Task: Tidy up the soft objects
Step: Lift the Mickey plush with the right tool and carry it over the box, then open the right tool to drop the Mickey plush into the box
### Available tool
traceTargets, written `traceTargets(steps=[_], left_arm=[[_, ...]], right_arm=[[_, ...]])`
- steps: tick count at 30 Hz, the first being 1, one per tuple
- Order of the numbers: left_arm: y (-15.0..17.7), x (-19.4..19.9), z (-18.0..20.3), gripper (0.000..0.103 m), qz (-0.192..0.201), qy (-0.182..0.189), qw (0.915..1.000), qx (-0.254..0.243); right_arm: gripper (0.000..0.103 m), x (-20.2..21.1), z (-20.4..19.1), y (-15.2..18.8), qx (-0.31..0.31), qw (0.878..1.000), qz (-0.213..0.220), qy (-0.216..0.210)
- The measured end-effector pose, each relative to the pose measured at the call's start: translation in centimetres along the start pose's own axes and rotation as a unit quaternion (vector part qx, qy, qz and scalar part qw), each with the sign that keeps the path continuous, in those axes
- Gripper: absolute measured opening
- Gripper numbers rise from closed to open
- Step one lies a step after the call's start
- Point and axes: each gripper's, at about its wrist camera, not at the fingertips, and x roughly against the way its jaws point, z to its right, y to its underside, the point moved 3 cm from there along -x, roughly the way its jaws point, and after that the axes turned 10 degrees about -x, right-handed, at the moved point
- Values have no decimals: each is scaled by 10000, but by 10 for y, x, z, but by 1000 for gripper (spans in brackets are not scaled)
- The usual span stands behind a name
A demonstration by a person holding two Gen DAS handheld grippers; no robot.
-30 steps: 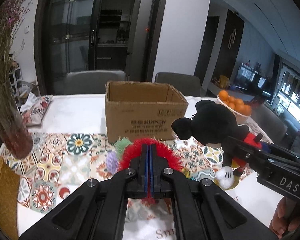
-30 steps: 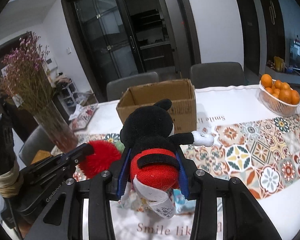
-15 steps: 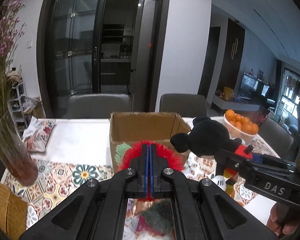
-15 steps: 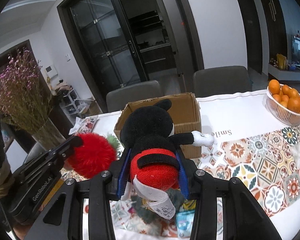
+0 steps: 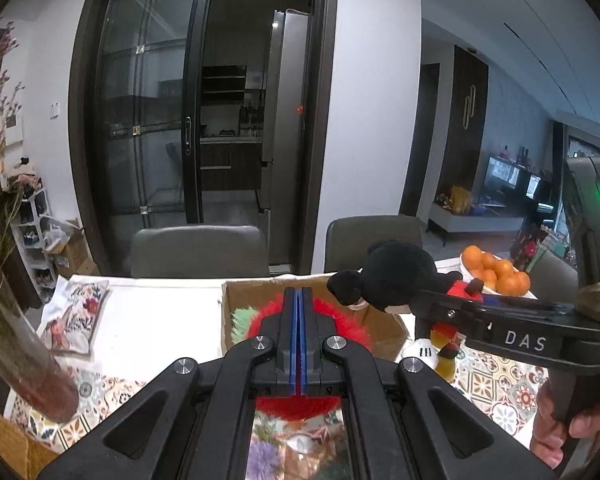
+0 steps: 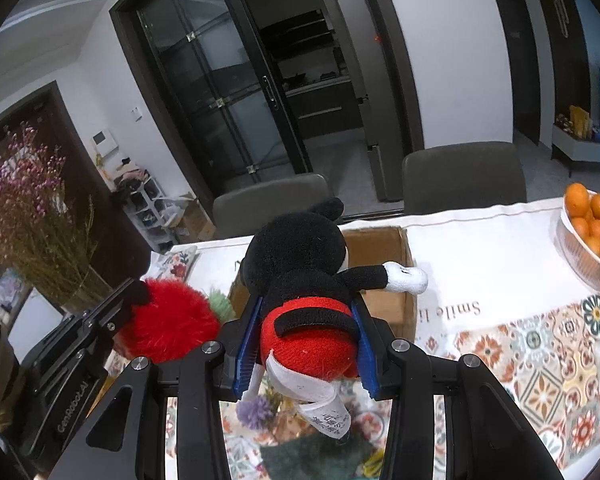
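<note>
My left gripper (image 5: pixel 299 300) is shut on a fluffy red pompom toy (image 5: pixel 342 320) with a green tuft, held up in front of the open cardboard box (image 5: pixel 384 332). It also shows in the right wrist view (image 6: pixel 168 324), at the left. My right gripper (image 6: pixel 308 312) is shut on a black Mickey Mouse plush (image 6: pixel 300 256) with red shorts, held above the box (image 6: pixel 384 240). In the left wrist view the plush (image 5: pixel 396 280) hangs over the box's right side.
A vase of dried purple flowers (image 6: pixel 32 240) stands at the left. A bowl of oranges (image 6: pixel 592 232) sits at the right. More soft toys (image 6: pixel 256 412) lie on the patterned tablecloth below. Grey chairs (image 5: pixel 200 252) stand behind the table.
Both grippers have risen and moved forward toward the box, carrying their toys. The pompom and the plush now hang over the box opening rather than in front of it.
</note>
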Motion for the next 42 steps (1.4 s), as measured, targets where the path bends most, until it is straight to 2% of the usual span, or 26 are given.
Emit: traceTargets(steps=[12,14,19,23,25,26,27,28,29,36,42], left_arm=[[-30,-50,-7,2,-90,2,9998,-149],[-34,-64,-9,2,-208,53,9996,-164],[-40,-92,-16,2,-397,-109,9988,-269],[-38,-108,-19,2,-625,-78,9977,-259],[-35,-114,-20,3,-722,-56,9972,-205],[-33,-116,-21,4,-760,-39,9969,-183],[-31,-117,-22,5,-810,-37,9966,-171],[-29,-117,-22,10,-845,-48,9963,-153],[-28,-117,-23,15,-862,-63,9961,-149],[-16,-110,-26,24,-1032,-252,9943,-128],[-9,-89,-25,33,-1078,-331,9935,-150]], right_arm=[[43,-65,6,-43,172,9979,-623,-85],[43,-81,10,-45,88,9957,-909,-139],[43,-114,18,-49,70,9928,-1191,-92],[44,-139,23,-49,73,9891,-1469,7],[50,-150,23,-50,104,9876,-1564,46],[58,-154,22,-50,158,9865,-1632,44],[78,-161,21,-51,214,9844,-1742,108],[84,-164,22,-51,277,9841,-1734,264],[84,-163,23,-52,337,9853,-1627,393],[84,-139,23,-53,546,9887,-1129,824],[84,-105,15,-49,638,9907,-748,939]])
